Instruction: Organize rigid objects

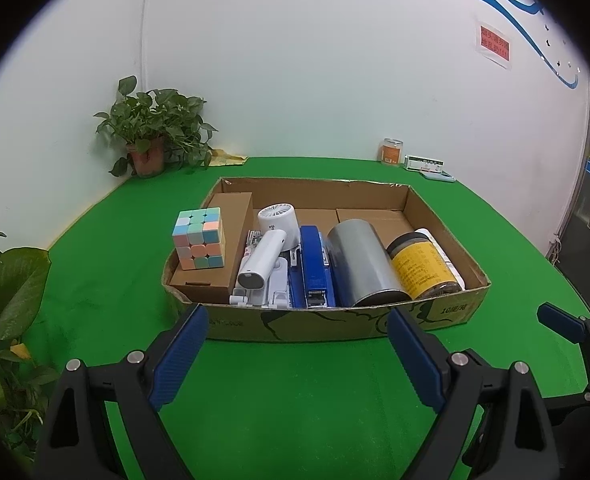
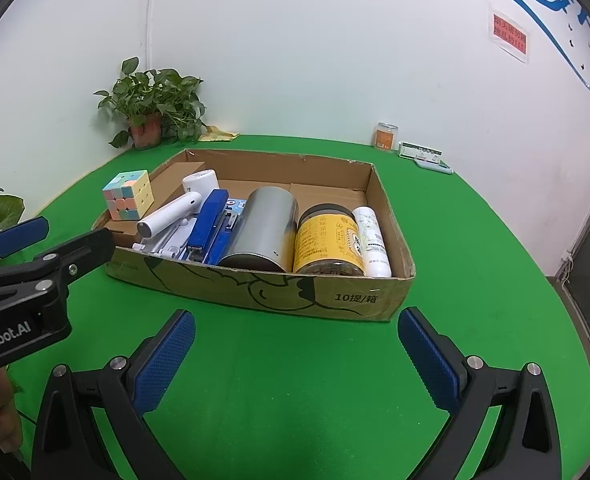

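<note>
Left gripper [image 1: 297,344]: jaws spread wide with nothing between them, poised over the green table [image 1: 295,408] just short of the cardboard tray [image 1: 335,322].
Right gripper [image 2: 296,350]: likewise wide and empty, facing the tray's printed front wall; a careless push forward could shove the light tray across the cloth.
Front row: metal can [image 2: 261,234], yellow-label jar [image 2: 329,242] and white bottle [image 2: 371,240] lie on their sides, packed touching; lifting one could likely set its neighbours rolling.
Middle: blue stapler [image 2: 209,226] rests against a white handheld fan [image 2: 171,214] and a white plastic stand [image 1: 261,284]; tight gaps leave little room for pads, so a pinch may catch two items.
Left end: pastel cube [image 1: 199,238] perches on a brown box [image 1: 215,264] and could tip off if the tray is jolted.
Far edge: potted plant [image 1: 151,136] and small jar [image 1: 391,151] stand well apart, out of harm's way.
</note>
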`<state>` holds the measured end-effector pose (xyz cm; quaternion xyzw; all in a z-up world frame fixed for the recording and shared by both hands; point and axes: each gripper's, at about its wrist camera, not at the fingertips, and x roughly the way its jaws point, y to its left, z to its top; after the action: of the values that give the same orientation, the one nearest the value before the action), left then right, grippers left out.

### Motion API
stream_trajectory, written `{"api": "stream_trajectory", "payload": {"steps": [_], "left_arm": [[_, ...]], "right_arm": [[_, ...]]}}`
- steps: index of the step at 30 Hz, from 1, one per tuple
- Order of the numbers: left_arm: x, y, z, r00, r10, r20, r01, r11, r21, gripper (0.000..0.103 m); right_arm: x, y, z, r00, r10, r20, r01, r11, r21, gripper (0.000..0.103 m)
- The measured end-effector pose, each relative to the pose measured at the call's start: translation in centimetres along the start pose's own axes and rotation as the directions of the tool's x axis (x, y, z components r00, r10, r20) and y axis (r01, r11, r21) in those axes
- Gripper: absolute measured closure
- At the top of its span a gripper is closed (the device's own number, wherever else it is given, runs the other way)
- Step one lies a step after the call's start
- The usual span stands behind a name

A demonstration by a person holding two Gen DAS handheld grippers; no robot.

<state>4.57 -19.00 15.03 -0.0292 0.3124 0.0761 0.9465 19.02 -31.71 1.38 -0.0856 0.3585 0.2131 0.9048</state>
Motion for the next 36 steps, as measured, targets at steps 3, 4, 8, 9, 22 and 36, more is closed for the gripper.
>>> {"api": "stream_trajectory", "payload": {"steps": [3, 4, 8, 9, 22, 36], "left_arm": [[0.07, 0.06, -0.06, 1.0, -0.015, -0.011, 0.015, 1.0, 0.001, 0.012], [0.05, -0.01, -0.09, 1.0, -0.013, -0.012, 0.013, 1.0, 0.005, 0.012], [-0.17, -0.08, -0.22, 1.0, -0.013, -0.012, 0.013, 1.0, 0.011, 0.012], [-0.21, -0.05, -0.24, 1.0, -0.015, -0.014, 0.015, 1.0, 0.008, 0.012], [-0.05, -0.5, -0.61, 0.999, -0.015, -0.03, 0.015, 1.0, 0.014, 0.012], [0.14, -0.7, -0.99, 0.999, -0.005, -0.044, 0.005, 1.0, 0.014, 0.012]], "right_arm": [[0.01, -0.07, -0.01, 1.0, 0.004, -0.001, -0.004, 1.0, 0.004, 0.001], [-0.1, -0.17, -0.08, 1.0, 0.006, -0.003, -0.006, 1.0, 0.006, 0.001], [-0.29, -0.16, -0.17, 1.0, 0.009, -0.003, -0.009, 1.0, 0.005, 0.001], [-0.32, -0.2, -0.19, 1.0, 0.01, -0.003, -0.01, 1.0, 0.001, 0.001], [-0.31, -0.64, -0.53, 1.0, 0.005, -0.009, -0.005, 1.0, 0.002, 0.001], [0.43, -0.52, -0.58, 1.0, -0.001, -0.019, 0.001, 1.0, 0.005, 0.001]]}}
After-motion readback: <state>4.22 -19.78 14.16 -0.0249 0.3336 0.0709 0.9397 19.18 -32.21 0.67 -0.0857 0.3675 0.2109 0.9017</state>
